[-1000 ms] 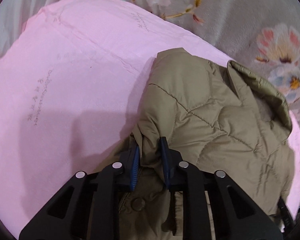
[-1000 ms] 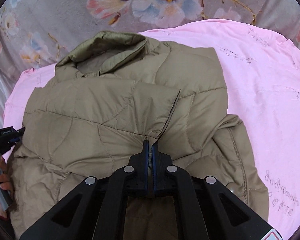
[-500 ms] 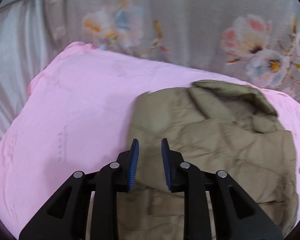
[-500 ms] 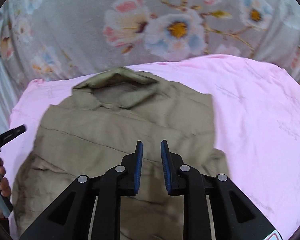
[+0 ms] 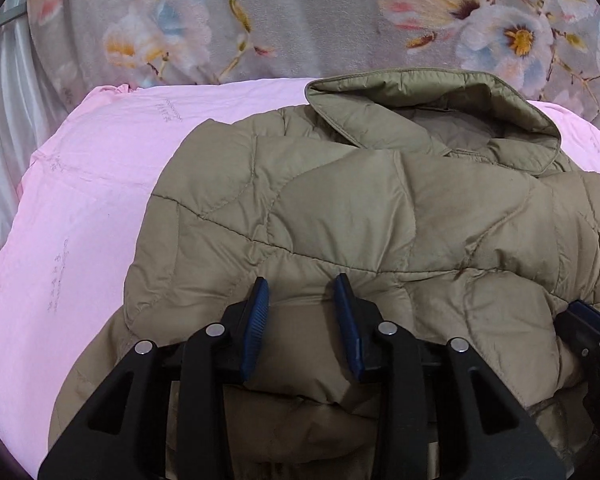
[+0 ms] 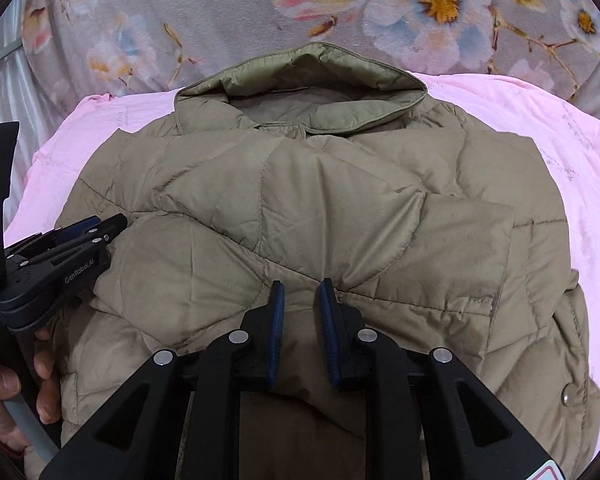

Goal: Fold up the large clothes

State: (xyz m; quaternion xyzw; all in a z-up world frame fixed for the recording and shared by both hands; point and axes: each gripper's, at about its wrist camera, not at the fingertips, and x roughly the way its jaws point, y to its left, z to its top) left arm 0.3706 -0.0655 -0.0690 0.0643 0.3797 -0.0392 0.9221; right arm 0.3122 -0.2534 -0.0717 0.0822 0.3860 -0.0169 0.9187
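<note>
An olive quilted jacket lies on a pink sheet, collar at the far end, its sides folded in over the front. My left gripper hovers over the jacket's near left part; its jaws are opening and its blue pads press on nothing. In the right wrist view the same jacket fills the middle. My right gripper stands open over its near middle, a narrow gap between the pads. The left gripper shows at that view's left edge, the right gripper at the left view's right edge.
A grey floral blanket lies beyond the pink sheet. A hand holds the left gripper's handle at the lower left. Pale striped fabric borders the sheet on the left.
Both grippers let go of the jacket fabric they pinched and drew back toward its near end. The jacket now lies flatter with its sides folded in.
</note>
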